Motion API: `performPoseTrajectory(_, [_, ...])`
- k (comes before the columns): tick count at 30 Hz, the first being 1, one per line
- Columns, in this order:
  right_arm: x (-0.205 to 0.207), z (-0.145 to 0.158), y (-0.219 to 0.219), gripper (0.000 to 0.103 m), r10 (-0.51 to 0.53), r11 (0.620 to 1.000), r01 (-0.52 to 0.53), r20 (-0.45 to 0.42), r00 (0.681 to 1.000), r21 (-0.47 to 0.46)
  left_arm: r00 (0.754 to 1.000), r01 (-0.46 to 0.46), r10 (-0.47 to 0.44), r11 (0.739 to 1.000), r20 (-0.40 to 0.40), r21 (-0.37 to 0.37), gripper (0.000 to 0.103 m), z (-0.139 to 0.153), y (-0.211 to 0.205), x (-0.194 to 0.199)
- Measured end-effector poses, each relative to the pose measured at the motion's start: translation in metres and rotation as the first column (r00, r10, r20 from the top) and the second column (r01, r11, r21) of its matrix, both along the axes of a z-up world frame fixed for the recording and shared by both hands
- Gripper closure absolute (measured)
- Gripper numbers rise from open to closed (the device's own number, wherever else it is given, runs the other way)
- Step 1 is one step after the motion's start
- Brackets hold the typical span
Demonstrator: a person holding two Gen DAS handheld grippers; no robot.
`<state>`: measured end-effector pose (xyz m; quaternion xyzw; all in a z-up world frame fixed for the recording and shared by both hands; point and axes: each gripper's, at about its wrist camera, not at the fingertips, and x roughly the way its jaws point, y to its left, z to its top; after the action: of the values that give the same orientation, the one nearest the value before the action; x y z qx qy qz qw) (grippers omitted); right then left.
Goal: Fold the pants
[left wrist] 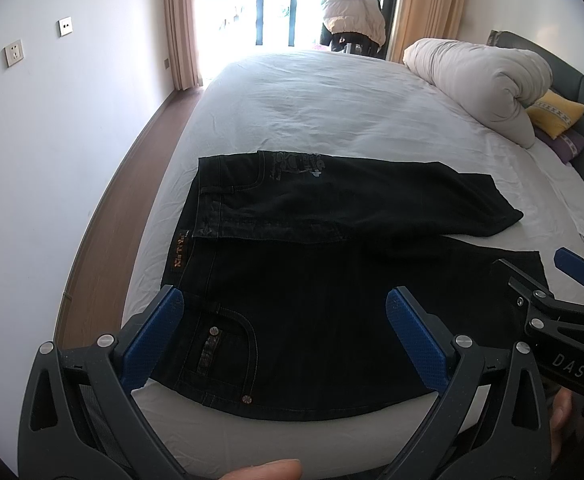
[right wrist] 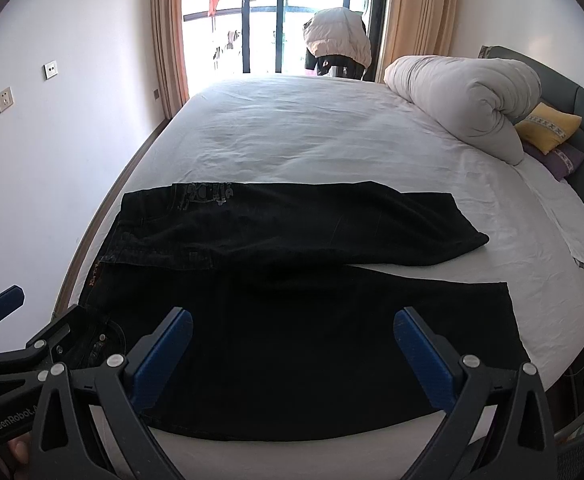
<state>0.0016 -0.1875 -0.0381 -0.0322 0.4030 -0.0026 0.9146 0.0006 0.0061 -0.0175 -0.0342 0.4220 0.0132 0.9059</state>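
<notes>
Black jeans (left wrist: 312, 312) lie spread on the white bed sheet (left wrist: 324, 108), waistband to the left, two legs running right; the far leg lies partly over the near one. They also show in the right wrist view (right wrist: 300, 320). My left gripper (left wrist: 283, 320) is open and empty, hovering over the near waist and pocket area. My right gripper (right wrist: 292, 344) is open and empty, hovering over the near leg. The right gripper shows at the right edge of the left wrist view (left wrist: 564, 296). The left gripper shows at the left edge of the right wrist view (right wrist: 15, 328).
A rolled white duvet (left wrist: 480, 80) and a yellow pillow (left wrist: 556, 114) lie at the bed's far right by the headboard. A white wall (left wrist: 51, 160) with sockets and a strip of wooden floor run along the left. A balcony door with curtains stands behind.
</notes>
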Motion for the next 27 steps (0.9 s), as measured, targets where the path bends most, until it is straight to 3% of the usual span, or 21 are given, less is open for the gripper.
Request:
performPoseTrajectory(18, [-0.004,-0.008,0.004,0.0,0.0,1.0,0.0,-0.016,1.0,0.002,1.0,0.01,-0.01,1.0,-0.014,0.005,0.0,-0.009,-0.003,-0.001])
performPoseTrajectory(21, [-0.001,-0.01,0.003,0.0,0.006,1.0,-0.005,-0.023,1.0,0.008,1.0,0.02,-0.02,0.999,-0.01,0.035,0.0,-0.011,-0.004,0.005])
performPoseTrajectory(25, [0.018,-0.014,-0.006,0.0,0.052,0.998,-0.05,-0.04,0.998,0.043,0.995,0.096,-0.097,0.992,0.011,0.079,0.0,-0.019,0.001,0.033])
performPoseTrajectory(27, [0.032,-0.017,-0.011,0.0,0.089,0.995,-0.086,-0.047,0.995,0.058,0.987,0.157,-0.159,0.986,0.019,0.064,0.0,-0.021,0.009,0.055])
